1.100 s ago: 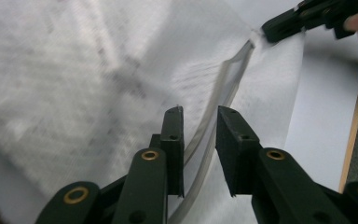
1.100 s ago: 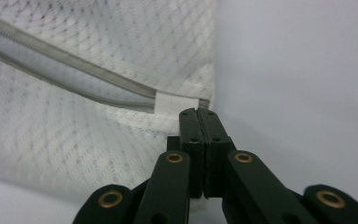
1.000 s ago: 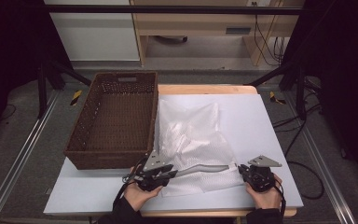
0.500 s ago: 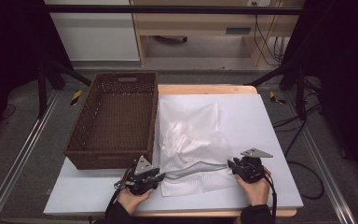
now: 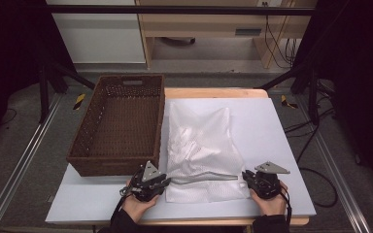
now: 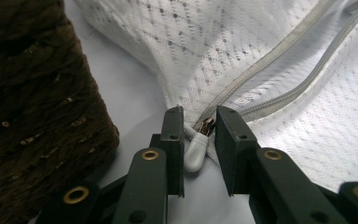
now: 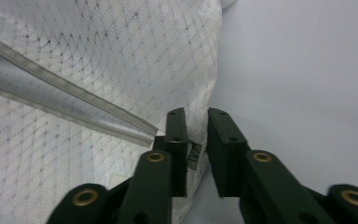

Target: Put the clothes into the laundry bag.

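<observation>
I have one white mesh laundry bag (image 5: 201, 155) lying flat on the worktop (image 5: 281, 131), just beside the one brown wicker basket (image 5: 119, 126). The left gripper (image 6: 199, 116) has been closing its jaws; they straddle the white zipper pull (image 6: 196, 151) with a gap still showing. The right gripper (image 7: 196, 116) brackets the bag's corner at the zipper's far end; I can't tell if it pinches. The mesh looks light, limp and prone to snagging, so I'd hold the pull tab and corner seam.
</observation>
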